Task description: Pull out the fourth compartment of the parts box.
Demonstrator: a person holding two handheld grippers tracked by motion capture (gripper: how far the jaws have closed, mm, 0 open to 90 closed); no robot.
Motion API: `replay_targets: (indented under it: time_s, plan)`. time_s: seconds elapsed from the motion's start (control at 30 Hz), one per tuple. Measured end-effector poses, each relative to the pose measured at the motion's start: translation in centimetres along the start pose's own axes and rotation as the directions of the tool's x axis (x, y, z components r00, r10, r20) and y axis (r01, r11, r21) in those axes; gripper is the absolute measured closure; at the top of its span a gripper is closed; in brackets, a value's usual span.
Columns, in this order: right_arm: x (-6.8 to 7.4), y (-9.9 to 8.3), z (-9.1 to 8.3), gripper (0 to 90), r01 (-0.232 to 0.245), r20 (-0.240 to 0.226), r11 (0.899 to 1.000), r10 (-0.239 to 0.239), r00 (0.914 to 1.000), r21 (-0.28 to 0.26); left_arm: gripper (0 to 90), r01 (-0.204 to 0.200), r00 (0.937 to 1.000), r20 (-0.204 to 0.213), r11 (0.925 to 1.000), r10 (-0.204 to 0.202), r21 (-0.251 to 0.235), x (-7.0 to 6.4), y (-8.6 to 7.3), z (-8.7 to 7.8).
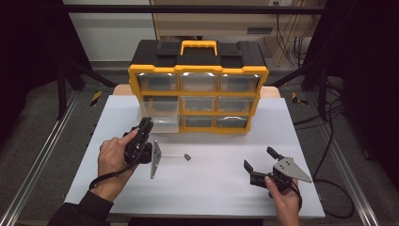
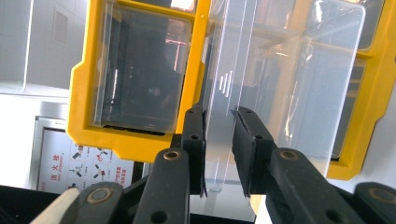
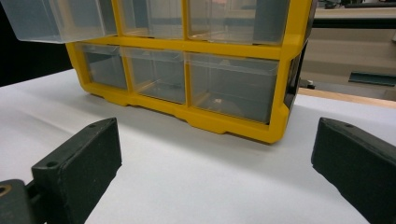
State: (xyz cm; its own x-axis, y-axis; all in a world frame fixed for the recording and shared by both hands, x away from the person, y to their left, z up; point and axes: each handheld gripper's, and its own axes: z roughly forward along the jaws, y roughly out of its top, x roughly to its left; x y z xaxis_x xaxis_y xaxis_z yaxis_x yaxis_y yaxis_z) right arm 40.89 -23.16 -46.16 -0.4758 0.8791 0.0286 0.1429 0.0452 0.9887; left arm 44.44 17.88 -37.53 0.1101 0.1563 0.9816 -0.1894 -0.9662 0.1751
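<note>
- We hold the left tool (image 1: 143, 129) at the front wall of a clear drawer (image 1: 160, 120), which sticks out from the left column of the yellow organizer (image 1: 197, 92), in its lower rows.
- In the left gripper view, our left tool (image 2: 219, 149) has its two jaws on either side of the drawer's (image 2: 280, 93) thin clear front wall, pinching it; the pads sit close against the plastic.
- The organizer stands at the far middle of the white table (image 1: 211, 183), with a black top and a yellow handle (image 1: 199, 46).
- The other drawers look pushed in, flush with the yellow frame.
- Our right tool (image 1: 261, 162) rests low on the table at the near right, well apart from the organizer, with its jaws spread wide and holding nothing.
- In the right gripper view, the right tool (image 3: 215, 158) faces the organizer's (image 3: 233, 126) bottom row, and the pulled-out drawer (image 3: 56, 21) shows at the upper left.
- A small dark part (image 1: 187, 157) lies on the table between our two hands, nearer the left one; what it is we cannot tell.
</note>
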Motion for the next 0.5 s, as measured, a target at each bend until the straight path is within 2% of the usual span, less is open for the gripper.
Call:
replay_targets:
  time_s: [0.5]
  plan:
    - [0.10,-0.01,0.01,2.0,0.000,-0.003,1.000,0.000,1.0000,0.003,74.6,-0.003,0.9999,0.010,1.0000,0.003,-0.002,-0.26,-0.07,-0.47]
